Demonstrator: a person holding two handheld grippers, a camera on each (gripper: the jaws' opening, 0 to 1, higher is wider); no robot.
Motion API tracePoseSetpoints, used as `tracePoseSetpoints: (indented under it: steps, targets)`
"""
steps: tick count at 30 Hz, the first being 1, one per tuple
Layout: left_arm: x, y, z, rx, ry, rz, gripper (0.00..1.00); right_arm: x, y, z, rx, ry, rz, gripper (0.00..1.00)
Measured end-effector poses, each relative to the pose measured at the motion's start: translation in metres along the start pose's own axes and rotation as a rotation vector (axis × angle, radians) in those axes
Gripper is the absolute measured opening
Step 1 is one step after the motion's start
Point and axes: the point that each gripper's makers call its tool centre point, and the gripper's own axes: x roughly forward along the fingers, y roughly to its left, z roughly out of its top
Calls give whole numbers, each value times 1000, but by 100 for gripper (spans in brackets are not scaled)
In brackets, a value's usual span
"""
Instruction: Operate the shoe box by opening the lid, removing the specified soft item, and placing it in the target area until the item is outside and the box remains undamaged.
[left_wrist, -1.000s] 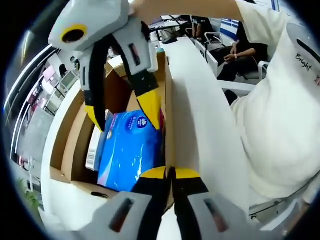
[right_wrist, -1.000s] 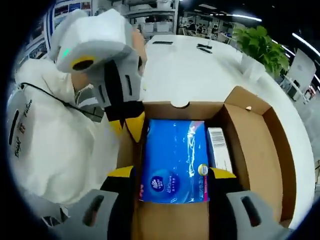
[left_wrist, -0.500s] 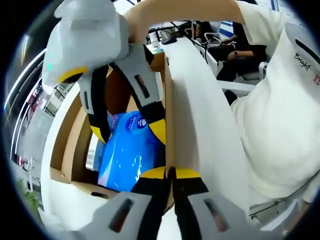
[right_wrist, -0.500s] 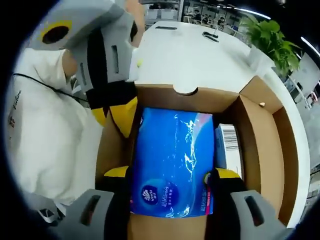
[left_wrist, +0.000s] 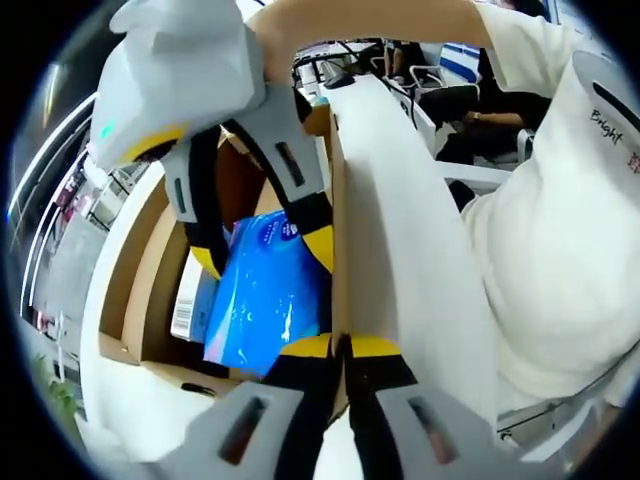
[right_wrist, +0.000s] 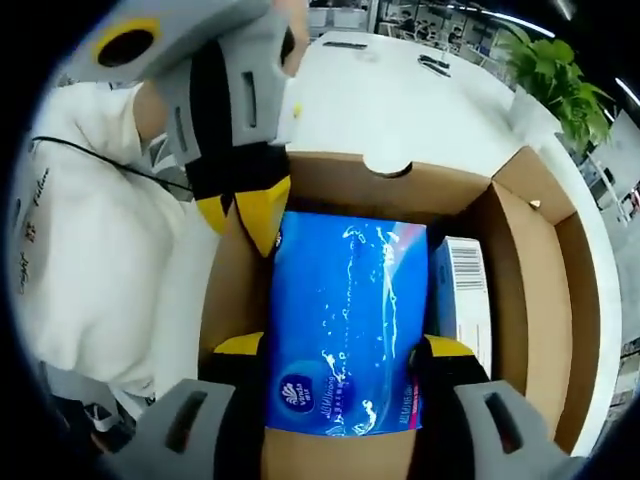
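Blue tissue pack (right_wrist: 345, 320) is clamped across its width by right gripper (right_wrist: 340, 365), inside open shoe box (right_wrist: 540, 290). Left gripper (left_wrist: 340, 345) is pinched on the box wall at 6 o'clock. Pack is judged light, soft, slippery-wrapped; mid-sides grip advised.

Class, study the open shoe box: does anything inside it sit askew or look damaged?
The blue tissue pack sits tilted in the shoe box, gripped by the right gripper. No damage shows.
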Motion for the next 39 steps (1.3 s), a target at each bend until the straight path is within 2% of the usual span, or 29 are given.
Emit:
tracePoseSetpoints:
  steps: [7,17,23,26,33,35,37,39]
  targets:
    - [0,-1,0,0,-1,2,3,-7,4,-16,-8,-3,1,61]
    - [0,1,0,-11,3,9,3,-24,9,-52,-49,61,19,61]
    - [0,2,0,-12,-3,10,3,-30,10,-64,-49,79,18,61]
    - [0,2,0,-12,-5,12,3,-34,9,-76,-61,117,18,61]
    - [0,1,0,-5,-3,18,4,-50,2,-116,-90,275,1,62]
    - [0,1,0,-2,-7,22,4,-53,1,-123,-79,300,-5,62]
    - [0,2,0,-2,-11,23,4,-52,0,-120,-57,275,-7,63]
    - [0,2,0,-2,-11,23,4,-52,0,-119,-67,285,-5,63]
